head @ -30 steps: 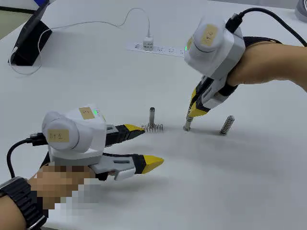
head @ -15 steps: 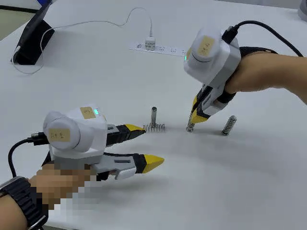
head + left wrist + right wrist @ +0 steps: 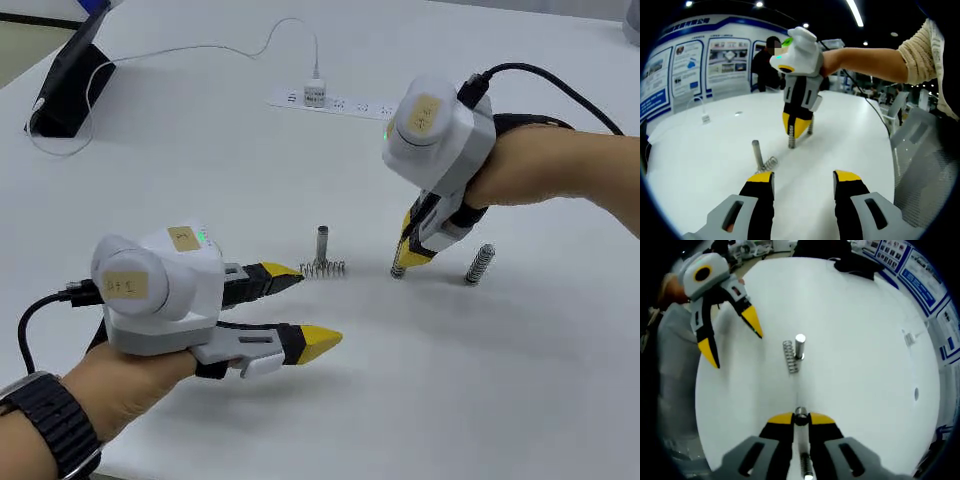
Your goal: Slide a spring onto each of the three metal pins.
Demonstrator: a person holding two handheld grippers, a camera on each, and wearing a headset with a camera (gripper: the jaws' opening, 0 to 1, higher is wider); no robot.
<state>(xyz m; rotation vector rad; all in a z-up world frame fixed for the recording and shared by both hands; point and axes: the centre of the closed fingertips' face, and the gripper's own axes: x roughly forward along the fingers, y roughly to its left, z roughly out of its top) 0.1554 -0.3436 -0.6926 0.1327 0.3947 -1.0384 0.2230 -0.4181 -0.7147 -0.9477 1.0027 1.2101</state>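
One of three, the rightmost pin already wears its spring, while the right gripper clamps onto the middle pin, apparently seating a second spring. The third pin stands bare, a loose spring lying against its foot (left gripper hovering nearby, jaws apart). Handwritten stickers on both grippers and the wall posters are too small to read.

We've got a white power strip on the white table, a white charger plugged into its left end, and a black tablet-like device well left of it.
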